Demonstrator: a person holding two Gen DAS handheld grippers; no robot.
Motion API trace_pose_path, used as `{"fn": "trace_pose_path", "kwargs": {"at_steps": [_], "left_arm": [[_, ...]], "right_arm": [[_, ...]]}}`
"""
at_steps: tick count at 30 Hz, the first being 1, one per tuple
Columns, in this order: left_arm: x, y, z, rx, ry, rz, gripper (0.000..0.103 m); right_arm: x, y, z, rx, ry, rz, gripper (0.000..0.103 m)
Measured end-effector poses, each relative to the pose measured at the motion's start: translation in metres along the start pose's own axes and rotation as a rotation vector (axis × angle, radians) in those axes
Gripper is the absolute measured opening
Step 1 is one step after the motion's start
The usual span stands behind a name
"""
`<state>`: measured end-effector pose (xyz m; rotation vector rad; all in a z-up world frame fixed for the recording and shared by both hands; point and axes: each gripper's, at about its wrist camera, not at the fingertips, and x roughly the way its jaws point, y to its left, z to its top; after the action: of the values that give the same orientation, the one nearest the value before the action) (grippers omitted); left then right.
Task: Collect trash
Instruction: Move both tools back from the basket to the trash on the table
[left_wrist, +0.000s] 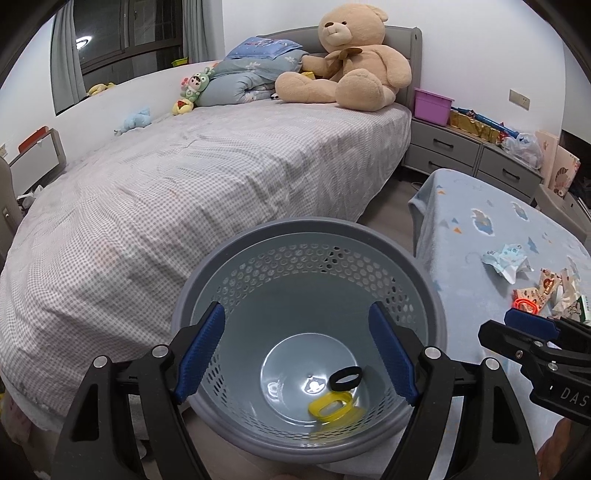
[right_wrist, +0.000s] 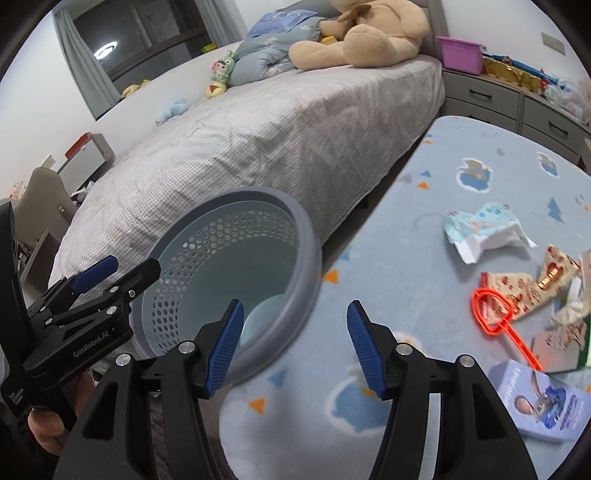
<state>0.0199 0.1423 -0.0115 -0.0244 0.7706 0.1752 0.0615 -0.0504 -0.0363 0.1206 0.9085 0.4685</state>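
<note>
A grey perforated trash basket (left_wrist: 236, 251) stands between the bed and a low table; it also shows in the right wrist view (right_wrist: 306, 236). A black ring (left_wrist: 345, 380) and a yellow ring (left_wrist: 330, 406) lie on its bottom. My left gripper (left_wrist: 297, 354) is open and empty above the basket's mouth. My right gripper (right_wrist: 293, 349) is open and empty over the table's edge beside the basket. On the table lie a crumpled blue-white wrapper (right_wrist: 480, 230), snack wrappers (right_wrist: 532, 284), a red plastic loop (right_wrist: 493, 312) and a blue card (right_wrist: 546, 402).
The table wears a light blue blanket (right_wrist: 424, 206). A bed (left_wrist: 203, 177) with a big teddy bear (left_wrist: 351, 59) lies behind the basket. Grey drawers (left_wrist: 461, 151) with a purple box (left_wrist: 432, 105) stand at the back right.
</note>
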Motion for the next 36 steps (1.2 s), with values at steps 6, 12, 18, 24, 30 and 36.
{"fn": "trace_pose_path", "kwargs": {"at_steps": [6, 12, 18, 24, 30, 36], "left_arm": [[-0.006, -0.020, -0.001, 0.027, -0.009, -0.045, 0.077], [-0.011, -0.046, -0.004, 0.066, -0.017, -0.084, 0.077], [-0.016, -0.076, -0.010, 0.103, -0.019, -0.132, 0.077], [-0.018, -0.109, -0.018, 0.162, -0.012, -0.175, 0.077], [-0.022, -0.137, -0.027, 0.213, -0.007, -0.214, 0.077], [-0.023, -0.151, -0.031, 0.237, -0.005, -0.222, 0.077]], "right_arm": [[-0.025, -0.022, -0.017, 0.059, -0.027, -0.054, 0.057], [-0.052, -0.052, -0.035, 0.123, -0.053, -0.127, 0.057], [-0.079, -0.085, -0.051, 0.187, -0.079, -0.201, 0.057], [-0.102, -0.113, -0.067, 0.236, -0.095, -0.268, 0.057], [-0.113, -0.144, -0.082, 0.280, -0.084, -0.323, 0.057], [-0.115, -0.168, -0.081, 0.261, -0.053, -0.328, 0.058]]}}
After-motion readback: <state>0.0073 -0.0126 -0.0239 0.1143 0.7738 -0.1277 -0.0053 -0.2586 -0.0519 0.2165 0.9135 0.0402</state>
